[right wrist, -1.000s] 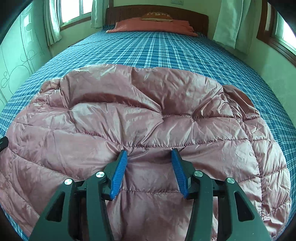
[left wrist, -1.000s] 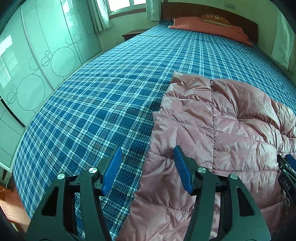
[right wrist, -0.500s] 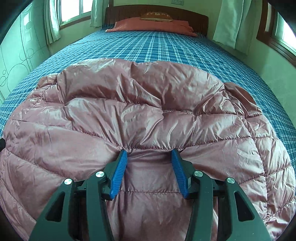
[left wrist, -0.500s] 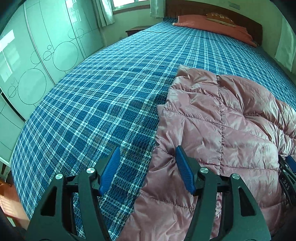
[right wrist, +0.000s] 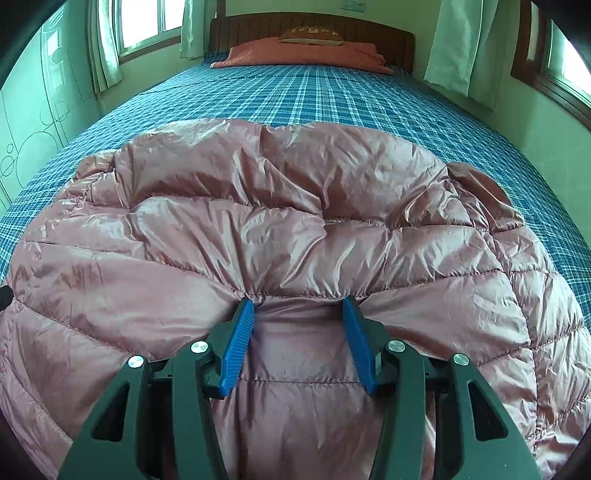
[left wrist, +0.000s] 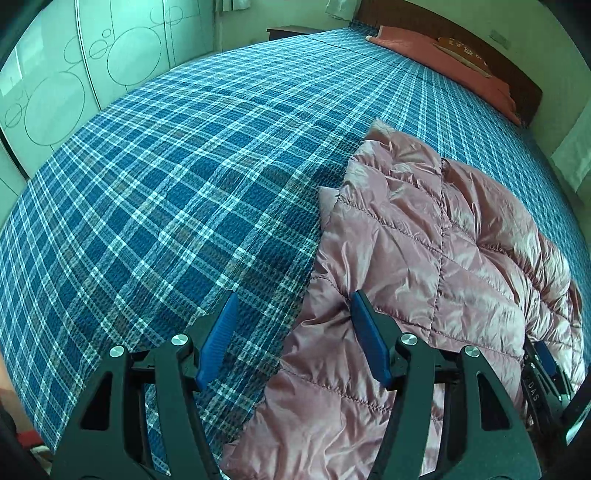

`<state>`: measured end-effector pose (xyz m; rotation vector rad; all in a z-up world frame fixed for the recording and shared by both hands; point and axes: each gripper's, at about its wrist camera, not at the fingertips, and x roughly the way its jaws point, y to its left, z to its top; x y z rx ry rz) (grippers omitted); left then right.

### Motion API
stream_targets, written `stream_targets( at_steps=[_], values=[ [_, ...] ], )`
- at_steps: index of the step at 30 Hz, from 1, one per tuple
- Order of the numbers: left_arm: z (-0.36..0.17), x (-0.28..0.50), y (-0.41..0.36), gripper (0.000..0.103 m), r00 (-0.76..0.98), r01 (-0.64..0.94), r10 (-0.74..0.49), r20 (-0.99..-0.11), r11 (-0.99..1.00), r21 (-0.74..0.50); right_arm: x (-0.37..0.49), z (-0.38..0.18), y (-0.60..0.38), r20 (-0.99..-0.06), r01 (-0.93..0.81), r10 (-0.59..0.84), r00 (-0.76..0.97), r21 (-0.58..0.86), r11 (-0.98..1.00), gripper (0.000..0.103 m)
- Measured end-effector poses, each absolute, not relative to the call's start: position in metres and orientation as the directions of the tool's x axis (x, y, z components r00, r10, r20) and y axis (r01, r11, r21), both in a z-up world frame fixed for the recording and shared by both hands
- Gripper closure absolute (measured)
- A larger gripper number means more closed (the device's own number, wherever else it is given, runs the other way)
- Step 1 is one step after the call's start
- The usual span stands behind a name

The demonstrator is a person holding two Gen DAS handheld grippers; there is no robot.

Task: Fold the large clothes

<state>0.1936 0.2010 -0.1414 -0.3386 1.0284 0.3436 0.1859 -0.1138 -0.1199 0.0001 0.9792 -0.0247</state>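
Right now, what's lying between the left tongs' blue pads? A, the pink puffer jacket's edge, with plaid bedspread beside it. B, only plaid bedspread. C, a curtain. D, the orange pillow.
A: between the open left tongs the pink puffer jacket ends in its edge, with plaid bedspread showing alongside.

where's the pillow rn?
The pillow lies at the far end of the bed, on an orange blanket against the headboard; in the left wrist view it is top right, well beyond the jacket.
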Motion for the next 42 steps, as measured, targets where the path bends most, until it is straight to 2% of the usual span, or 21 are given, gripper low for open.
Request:
stream_targets(
  at_steps=[7,13,19,24,30,37,42],
  values=[
    [-0.142,0.189,0.202,0.041,0.478,-0.457,0.097,-0.873,0.876,-0.153,0.185,-0.12,-0.115,-0.829,0.021,-0.018,0.559,-0.008,1.0,0.053],
    [-0.145,0.183,0.211,0.041,0.514,-0.487,-0.01,-0.858,0.82,-0.302,0.185,-0.12,-0.115,-0.829,0.02,-0.018,0.559,-0.008,1.0,0.053],
    [-0.16,0.188,0.213,0.041,0.513,-0.493,-0.107,-0.852,0.775,-0.394,0.185,-0.12,-0.115,-0.829,0.02,-0.018,0.559,-0.008,1.0,0.053],
    [-0.17,0.19,0.214,0.039,0.541,-0.508,-0.137,-0.83,0.733,-0.452,0.185,-0.119,-0.115,-0.828,0.02,-0.02,0.561,-0.011,1.0,0.053],
    [-0.172,0.191,0.225,0.036,0.574,-0.515,-0.091,-0.814,0.733,-0.445,0.185,-0.119,-0.115,-0.828,0.02,-0.02,0.561,-0.011,1.0,0.053],
    [-0.178,0.197,0.223,0.035,0.578,-0.462,-0.184,-0.795,0.729,-0.504,0.185,-0.119,-0.114,-0.827,0.02,-0.021,0.562,-0.012,1.0,0.053],
    [-0.18,0.206,0.213,0.035,0.57,-0.419,-0.209,-0.795,0.758,-0.5,0.185,-0.119,-0.114,-0.826,0.02,-0.022,0.563,-0.013,1.0,0.053]
  ],
)
